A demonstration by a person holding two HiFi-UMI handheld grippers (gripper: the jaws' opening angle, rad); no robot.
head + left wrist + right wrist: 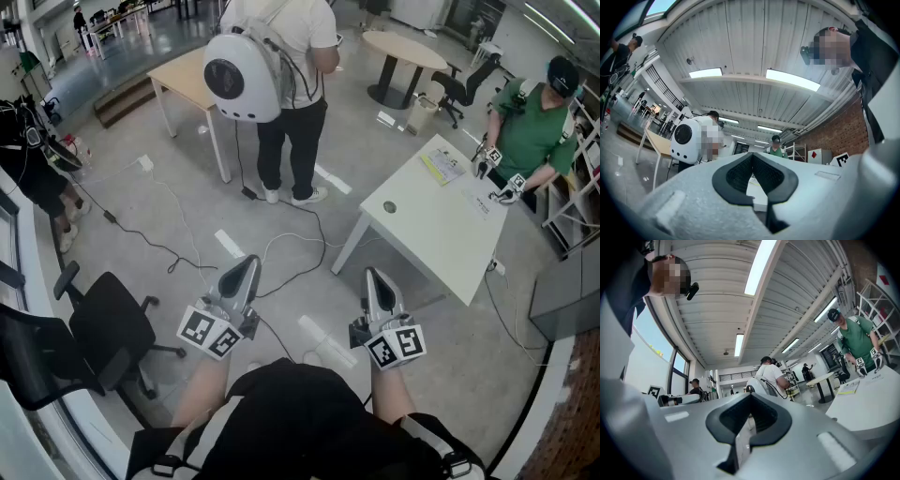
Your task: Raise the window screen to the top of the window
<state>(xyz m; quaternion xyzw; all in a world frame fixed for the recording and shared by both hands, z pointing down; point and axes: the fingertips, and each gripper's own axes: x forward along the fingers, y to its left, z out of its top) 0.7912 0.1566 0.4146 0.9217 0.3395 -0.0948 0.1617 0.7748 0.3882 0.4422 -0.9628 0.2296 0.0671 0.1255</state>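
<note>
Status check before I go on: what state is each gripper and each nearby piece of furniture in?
Left gripper: fingers shut, nothing between them.
Right gripper: fingers shut, nothing between them.
Black wheeled office chair: upright, unoccupied.
White rectangular table: upright, papers lying on top.

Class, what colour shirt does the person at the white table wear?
A green shirt; head view shows it best.

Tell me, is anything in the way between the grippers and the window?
No window screen shows. The left gripper and right gripper are shut and empty above the floor. A black office chair stands toward the windows at the head view's left.
</note>
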